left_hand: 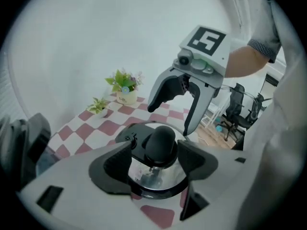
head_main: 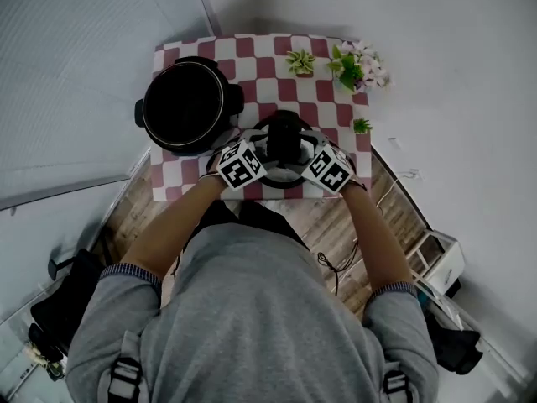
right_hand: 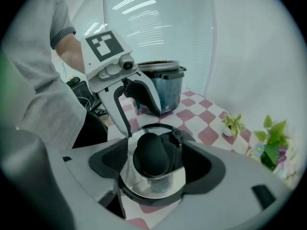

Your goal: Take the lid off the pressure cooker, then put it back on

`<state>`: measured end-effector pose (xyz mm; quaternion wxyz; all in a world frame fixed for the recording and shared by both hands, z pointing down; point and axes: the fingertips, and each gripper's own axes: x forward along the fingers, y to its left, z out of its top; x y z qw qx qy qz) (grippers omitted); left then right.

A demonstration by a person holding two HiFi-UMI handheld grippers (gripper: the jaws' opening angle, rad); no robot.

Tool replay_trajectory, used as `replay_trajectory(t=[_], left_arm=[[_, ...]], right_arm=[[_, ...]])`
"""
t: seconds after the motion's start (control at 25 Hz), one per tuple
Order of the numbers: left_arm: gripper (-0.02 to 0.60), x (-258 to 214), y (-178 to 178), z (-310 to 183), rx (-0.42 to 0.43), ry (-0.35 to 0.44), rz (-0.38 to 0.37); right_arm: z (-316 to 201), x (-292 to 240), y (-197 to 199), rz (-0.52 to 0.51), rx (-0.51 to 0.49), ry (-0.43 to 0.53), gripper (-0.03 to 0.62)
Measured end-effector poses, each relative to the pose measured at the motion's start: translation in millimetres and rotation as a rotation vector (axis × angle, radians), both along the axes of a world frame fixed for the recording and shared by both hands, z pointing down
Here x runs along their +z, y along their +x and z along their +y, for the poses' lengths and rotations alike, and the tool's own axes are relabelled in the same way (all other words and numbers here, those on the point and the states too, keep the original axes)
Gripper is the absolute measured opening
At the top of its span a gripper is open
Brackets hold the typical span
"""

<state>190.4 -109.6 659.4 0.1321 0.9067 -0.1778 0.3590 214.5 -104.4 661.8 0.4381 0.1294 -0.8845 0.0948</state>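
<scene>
The pressure cooker pot (head_main: 186,106) stands open at the table's back left, also visible in the right gripper view (right_hand: 160,85). Its steel lid (head_main: 295,168) with a black knob (head_main: 284,137) lies on the checkered cloth in front of me. My left gripper (head_main: 256,147) hovers over the lid's left side and my right gripper (head_main: 312,149) over its right. In the left gripper view the jaws of the left gripper (left_hand: 156,162) stand open around the knob (left_hand: 160,143) without touching it. The right gripper (right_hand: 153,166) is likewise open around the knob (right_hand: 151,155).
Small potted plants (head_main: 300,60) and a flower bunch (head_main: 357,65) sit at the table's back right, with another tiny plant (head_main: 361,126) near the right edge. The red-and-white checkered table (head_main: 180,183) is small, with wooden floor and cables (head_main: 336,263) beside it.
</scene>
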Motion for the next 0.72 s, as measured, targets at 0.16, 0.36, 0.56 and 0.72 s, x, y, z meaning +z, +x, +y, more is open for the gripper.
replay_trajectory(t=[0.16, 0.36, 0.56, 0.72], left_arm=[[0.318, -45, -2, -1, -0.065, 0.079, 0.138], [0.318, -118, -10, 5, -0.112, 0.157, 0.318], [0.318, -186, -29, 5, -0.186, 0.257, 0.471], [0.318, -229, -42, 6, -0.227, 0.340, 0.541]], right_arm=[[-9, -48, -1, -0.147, 0.108, 0.060, 0.367], [-4, -108, -4, -0.320, 0.196, 0.127, 0.365], [4, -172, -9, -0.459, 0.238, 0.241, 0.360], [8, -214, -9, -0.558, 0.273, 0.307, 0.356]])
